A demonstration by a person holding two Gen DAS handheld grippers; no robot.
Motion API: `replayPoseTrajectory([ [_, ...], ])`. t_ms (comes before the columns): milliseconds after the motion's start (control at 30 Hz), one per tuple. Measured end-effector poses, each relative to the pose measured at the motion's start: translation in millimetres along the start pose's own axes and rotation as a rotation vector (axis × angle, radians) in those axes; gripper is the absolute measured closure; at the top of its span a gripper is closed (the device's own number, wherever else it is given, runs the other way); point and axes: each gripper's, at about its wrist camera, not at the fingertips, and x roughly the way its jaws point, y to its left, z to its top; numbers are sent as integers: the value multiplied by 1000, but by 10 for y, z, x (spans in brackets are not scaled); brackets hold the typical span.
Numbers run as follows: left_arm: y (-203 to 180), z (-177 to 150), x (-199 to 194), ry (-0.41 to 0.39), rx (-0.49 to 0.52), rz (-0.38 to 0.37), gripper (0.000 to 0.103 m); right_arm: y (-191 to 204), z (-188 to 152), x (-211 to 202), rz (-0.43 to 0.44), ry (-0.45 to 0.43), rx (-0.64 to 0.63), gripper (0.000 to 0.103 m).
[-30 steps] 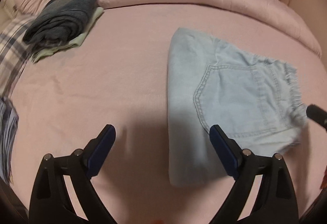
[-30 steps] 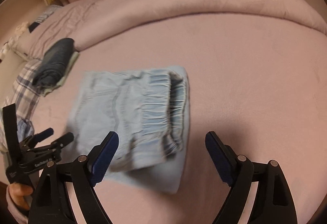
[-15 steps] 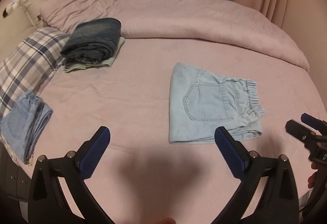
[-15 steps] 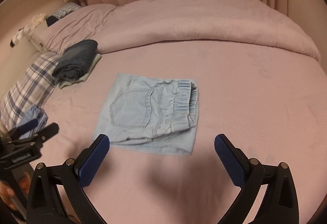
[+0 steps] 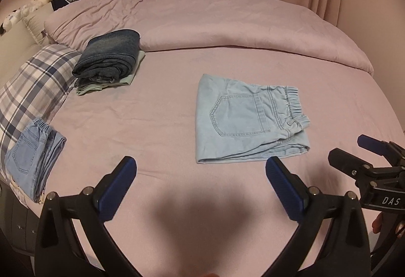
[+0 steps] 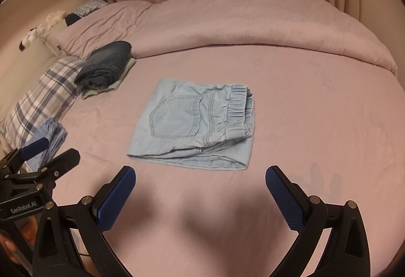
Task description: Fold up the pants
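Light blue denim pants (image 5: 248, 122) lie folded into a flat rectangle on the pink bed sheet (image 5: 157, 125), back pocket up, elastic waistband to the right. They also show in the right wrist view (image 6: 195, 125). My left gripper (image 5: 200, 175) is open and empty, held back from the pants' near edge. My right gripper (image 6: 200, 183) is open and empty, also short of the near edge. Each gripper shows at the side of the other's view.
A folded dark denim pile (image 5: 108, 59) on a pale green garment sits at the back left. Another folded light blue pair (image 5: 33, 153) lies at the left edge on a plaid pillow (image 5: 33, 84). A rolled pink duvet (image 5: 227, 24) runs along the back.
Both grippers have pulled back and up from the pants, which now lie smaller and whole in both views. The pants lie still and folded.
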Motion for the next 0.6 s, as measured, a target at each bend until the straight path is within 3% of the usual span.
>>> replayPoseTrajectory([
  [600,-44,3,-21,-1,16,-14,1,82,-13,-33,-1,-9,-10,1],
])
